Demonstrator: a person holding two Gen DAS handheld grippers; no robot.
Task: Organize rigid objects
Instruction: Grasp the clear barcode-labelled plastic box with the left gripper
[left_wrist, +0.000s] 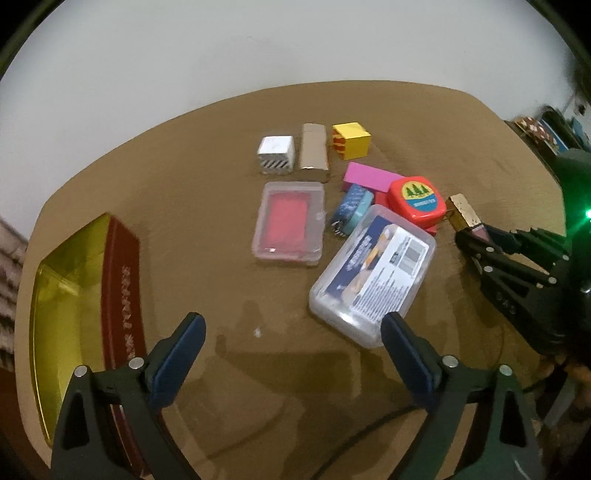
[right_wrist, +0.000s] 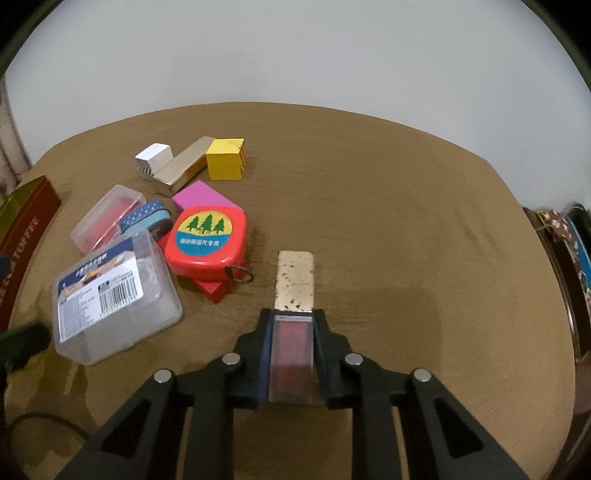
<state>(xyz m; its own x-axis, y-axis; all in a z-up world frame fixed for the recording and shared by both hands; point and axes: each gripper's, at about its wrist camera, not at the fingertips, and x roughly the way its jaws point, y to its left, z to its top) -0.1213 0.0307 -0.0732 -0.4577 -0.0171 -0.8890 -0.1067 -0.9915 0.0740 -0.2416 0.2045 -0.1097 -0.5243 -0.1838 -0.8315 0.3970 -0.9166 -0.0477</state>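
Note:
My right gripper (right_wrist: 293, 314) is shut on a slim case with a gold cap (right_wrist: 295, 277) and a clear red body, low over the brown table (right_wrist: 406, 221). The left wrist view shows that same gripper (left_wrist: 469, 236) and gold cap (left_wrist: 461, 212) at the right. My left gripper (left_wrist: 291, 332) stands open and empty, its right finger (left_wrist: 402, 343) beside a clear labelled plastic box (left_wrist: 373, 273). Beyond lie a clear case with red contents (left_wrist: 290, 221), a red tape measure (left_wrist: 415, 201), a blue dotted case (left_wrist: 352, 206), a pink block (left_wrist: 369, 177), a yellow cube (left_wrist: 351, 140), a gold box (left_wrist: 314, 151) and a striped white cube (left_wrist: 277, 153).
An open red tin with a gold inside (left_wrist: 74, 295) sits at the table's left edge. Decorated tins (right_wrist: 569, 258) stand off the table's right side. A dark cable (left_wrist: 369, 435) runs along the near edge. A plain white wall is behind the table.

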